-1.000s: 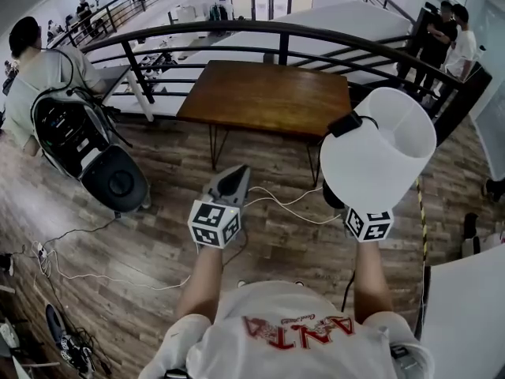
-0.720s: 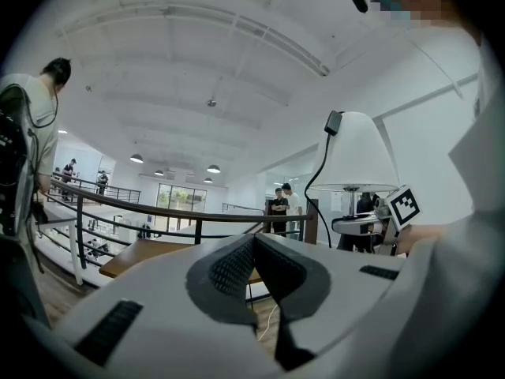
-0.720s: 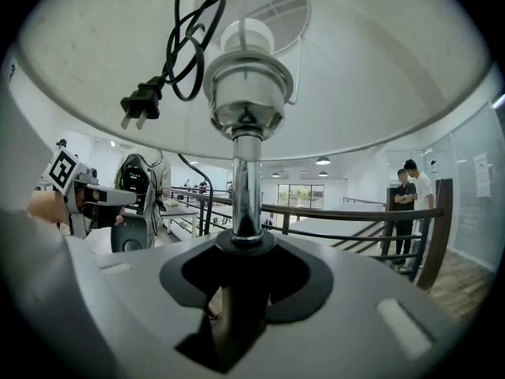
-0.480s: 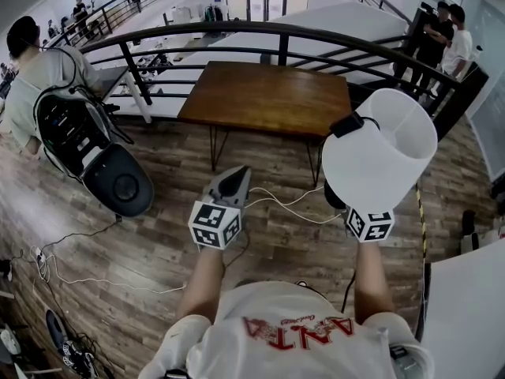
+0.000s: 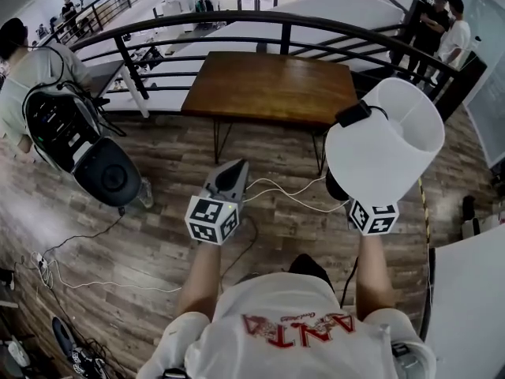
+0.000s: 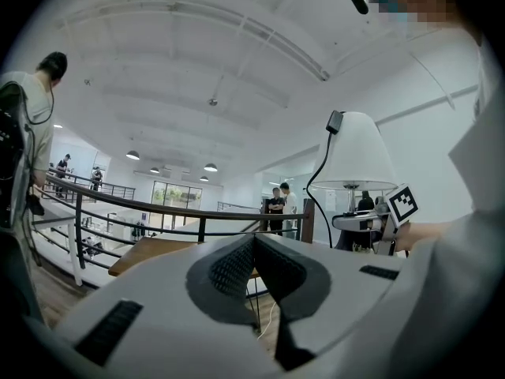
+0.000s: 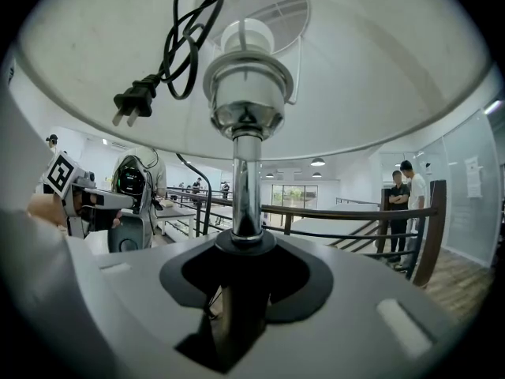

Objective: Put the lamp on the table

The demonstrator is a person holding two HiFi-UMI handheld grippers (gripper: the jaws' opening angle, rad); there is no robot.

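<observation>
1. I see the wood floor (image 5: pixel 118 235) filling most of the head view, with a white cable (image 5: pixel 292 200) lying across it at centre.
2. The brown table (image 5: pixel 272 85) stands at upper centre of that view. The black railing (image 5: pixel 286 38) curves across the frame just behind it.
3. The lamp (image 5: pixel 384 150) is at the right of the head view. It is off the table, carried in the air over the floor, below and to the right of the table's near corner.
4. The right hand-held gripper (image 7: pixel 245 247) grips the lamp. In its own view the jaws are clamped on the chrome stem (image 7: pixel 247 188), which rises upright at centre frame to the socket under the white shade (image 7: pixel 379 77).
5. The left hand-held gripper (image 5: pixel 235 169) sits just left of centre in the head view, nose toward the table. In its own view the jaws are pressed together with nothing between them.
6. A black plug (image 7: pixel 132 101) hangs on a looped cord (image 7: pixel 185 38) at the upper left of the right gripper view, under the shade.
</observation>
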